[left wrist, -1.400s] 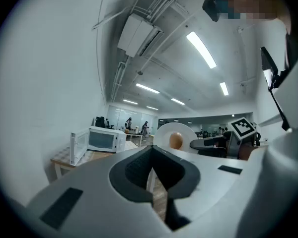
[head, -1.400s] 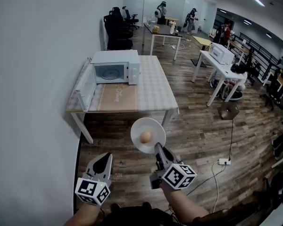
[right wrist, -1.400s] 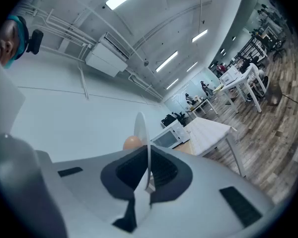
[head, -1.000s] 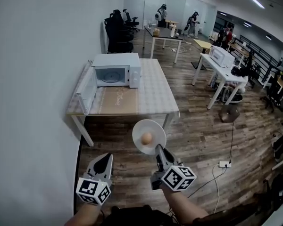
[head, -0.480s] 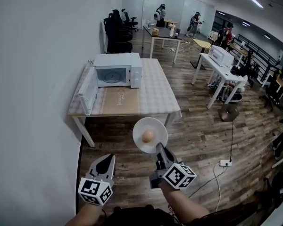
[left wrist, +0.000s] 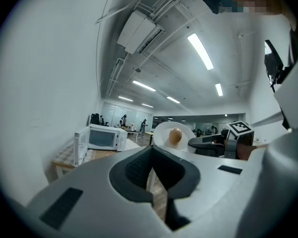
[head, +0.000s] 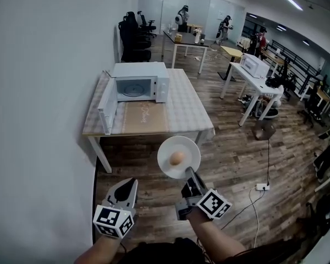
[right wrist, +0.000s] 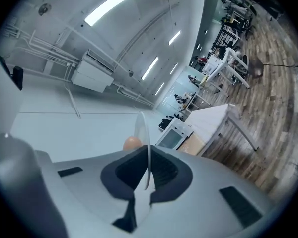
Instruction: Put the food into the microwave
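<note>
White plate [head: 179,157] is held out level over the floor, short of the table. One egg [head: 176,158] is carried on it, near the centre. Right gripper [head: 190,175] is clamped on the plate's near rim, which is seen edge-on between its jaws in the right gripper view. Left gripper [head: 130,184] is held beside it, apart from the plate. Its jaws appear together with nothing between them, though the tips are poorly seen.

Microwave [head: 137,80] is set at the back of the table [head: 181,114], with its door [head: 106,110] swung open to the left and the turntable visible inside. Table stands against a white wall [head: 38,92] on a wood-plank floor [head: 236,158]. Further tables and people are seen at the far end.

Egg: brown, smooth, whole.
</note>
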`<state>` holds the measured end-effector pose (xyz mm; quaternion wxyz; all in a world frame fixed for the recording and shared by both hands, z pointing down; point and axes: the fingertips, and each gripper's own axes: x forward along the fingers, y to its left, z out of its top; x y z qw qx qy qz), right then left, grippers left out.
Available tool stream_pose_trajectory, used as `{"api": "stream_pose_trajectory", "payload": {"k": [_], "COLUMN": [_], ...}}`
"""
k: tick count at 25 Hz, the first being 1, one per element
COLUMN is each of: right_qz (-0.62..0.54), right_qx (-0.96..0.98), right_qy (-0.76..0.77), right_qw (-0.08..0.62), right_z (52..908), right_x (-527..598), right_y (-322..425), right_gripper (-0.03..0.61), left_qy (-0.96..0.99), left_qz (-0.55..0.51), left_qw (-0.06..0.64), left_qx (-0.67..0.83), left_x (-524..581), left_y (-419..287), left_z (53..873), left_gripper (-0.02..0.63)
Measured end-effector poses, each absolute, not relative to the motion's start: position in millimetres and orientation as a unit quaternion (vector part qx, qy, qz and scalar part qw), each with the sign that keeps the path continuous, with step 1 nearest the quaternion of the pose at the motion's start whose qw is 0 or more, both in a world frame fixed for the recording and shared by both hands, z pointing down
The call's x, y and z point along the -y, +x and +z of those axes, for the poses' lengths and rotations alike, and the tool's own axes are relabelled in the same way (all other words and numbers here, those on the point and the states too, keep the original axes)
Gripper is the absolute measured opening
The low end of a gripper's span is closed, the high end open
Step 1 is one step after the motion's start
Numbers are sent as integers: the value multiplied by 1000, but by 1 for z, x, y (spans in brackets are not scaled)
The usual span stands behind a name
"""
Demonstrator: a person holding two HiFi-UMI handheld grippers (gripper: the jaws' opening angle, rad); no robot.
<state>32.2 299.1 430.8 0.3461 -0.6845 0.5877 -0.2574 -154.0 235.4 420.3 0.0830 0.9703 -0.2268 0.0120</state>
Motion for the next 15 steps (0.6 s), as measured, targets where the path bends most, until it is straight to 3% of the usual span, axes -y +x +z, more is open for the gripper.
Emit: {"api": "stream_pose_trajectory", "payload": {"k": [15], "right_qz": [-267], "right_qx": [-578], "right_qy": [-682], "right_qw": [360], "right_z": [439], "right_x": [-263], "right_y": [9], "right_gripper": [15], "left_qy": [973], "left_qz": [10], "left_qw": [87], "left_qx": [213], "left_x": [-193], "left_y": [-170], "left_z": [428], "left_gripper": [8]}}
